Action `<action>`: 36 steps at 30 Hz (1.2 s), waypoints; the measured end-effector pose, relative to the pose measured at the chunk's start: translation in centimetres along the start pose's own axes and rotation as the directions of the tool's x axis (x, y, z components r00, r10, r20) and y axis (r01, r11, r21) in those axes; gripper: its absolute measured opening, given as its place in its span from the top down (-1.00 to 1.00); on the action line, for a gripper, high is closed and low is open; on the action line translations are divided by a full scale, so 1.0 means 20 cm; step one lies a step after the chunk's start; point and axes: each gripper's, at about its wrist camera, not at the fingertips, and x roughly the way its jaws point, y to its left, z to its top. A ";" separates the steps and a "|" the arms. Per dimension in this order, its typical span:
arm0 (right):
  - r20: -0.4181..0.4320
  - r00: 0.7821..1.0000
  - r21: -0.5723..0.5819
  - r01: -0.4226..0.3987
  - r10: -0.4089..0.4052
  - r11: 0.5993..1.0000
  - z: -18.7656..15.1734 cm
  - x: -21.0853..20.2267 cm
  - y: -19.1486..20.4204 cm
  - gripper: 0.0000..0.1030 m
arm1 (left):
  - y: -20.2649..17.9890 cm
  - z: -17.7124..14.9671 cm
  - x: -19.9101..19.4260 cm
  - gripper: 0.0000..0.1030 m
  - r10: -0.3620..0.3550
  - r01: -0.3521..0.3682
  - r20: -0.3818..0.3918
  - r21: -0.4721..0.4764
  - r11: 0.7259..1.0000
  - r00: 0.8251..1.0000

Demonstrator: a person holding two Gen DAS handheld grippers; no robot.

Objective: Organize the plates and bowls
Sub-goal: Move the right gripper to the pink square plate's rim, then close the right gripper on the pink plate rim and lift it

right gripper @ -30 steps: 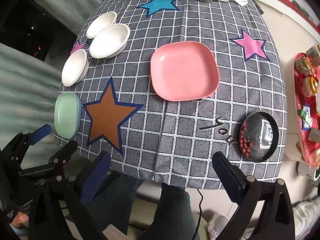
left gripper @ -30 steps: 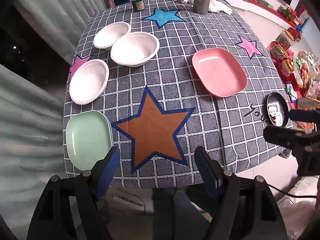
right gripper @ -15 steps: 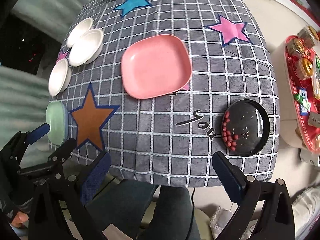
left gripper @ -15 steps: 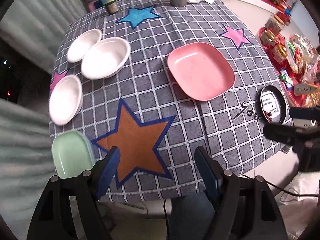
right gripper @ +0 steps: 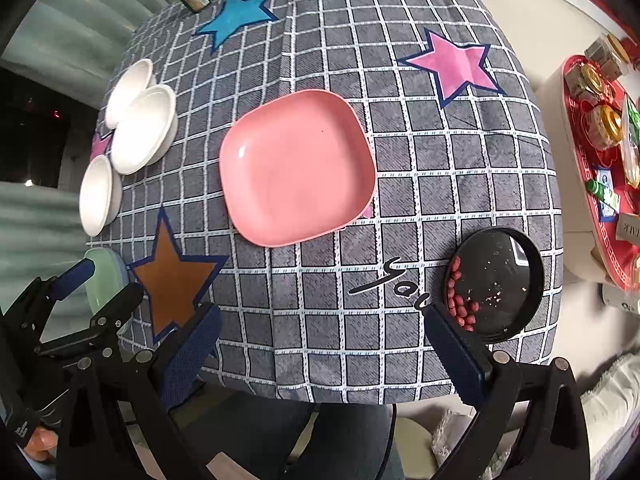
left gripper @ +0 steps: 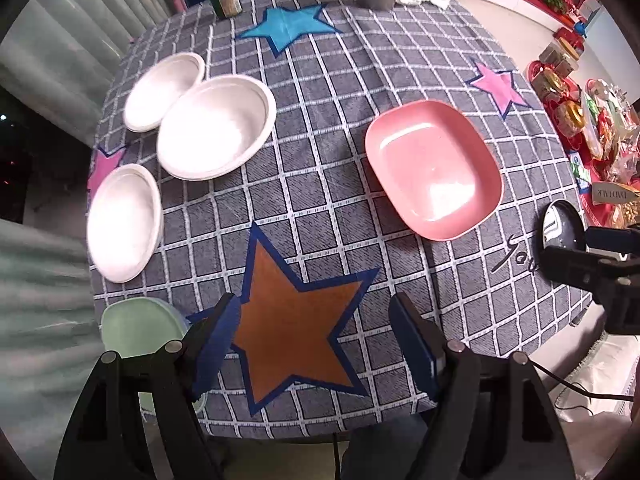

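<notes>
You are at the approach stage: nothing is grasped and no dish is stacked yet. The left gripper (left gripper: 316, 336) hangs over the near edge of the table (left gripper: 360, 168) with its blue pads spread wide and nothing between them; below the gap lies only the orange star (left gripper: 296, 320) printed on the checked cloth. The right gripper (right gripper: 320, 340) is likewise released and empty, its pads apart above the near cloth edge.

Locate the dishes before you commit. The pink plate (right gripper: 296, 168) lies flat near the middle of the table, well apart from the rest. Three white bowls sit along the left side: the large white bowl (left gripper: 216, 128), the far white bowl (left gripper: 164, 90) touching or slightly overlapping its rim, and the near white bowl (left gripper: 124, 220) a little apart toward you. The green plate (left gripper: 136, 332) lies at the near left corner, partly hidden behind the left gripper's left finger. A black dish (right gripper: 496, 280) holding red nuts sits by the right gripper's right pad; whether it belongs to the job cannot be told.

The likely next move is to pick one dish by its rim. The green plate is closest to the left gripper, and the pink plate lies ahead of the right. Each lies flat, so one pad has to get under the rim; bring the gripper in low and tilted, not straight down. Bowls nest with bowls and plates stack with plates, so decide the stacking spot first.
</notes>
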 end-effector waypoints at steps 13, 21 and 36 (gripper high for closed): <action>-0.049 0.996 0.059 0.071 -0.068 0.996 0.23 0.14 -0.05 -0.98 | -0.05 0.23 0.17 -0.54 -0.044 0.043 -0.071 -0.023 0.999 0.996; -0.096 0.989 0.027 0.116 -0.113 0.993 0.42 0.28 -0.17 -0.98 | -0.11 0.35 0.28 -0.54 -0.018 0.000 -0.109 -0.168 0.986 0.994; -0.132 0.985 -0.173 0.087 -0.111 0.981 0.68 0.48 -0.21 -0.96 | -0.17 0.44 0.55 -0.54 0.034 -0.077 -0.164 -0.264 0.961 0.986</action>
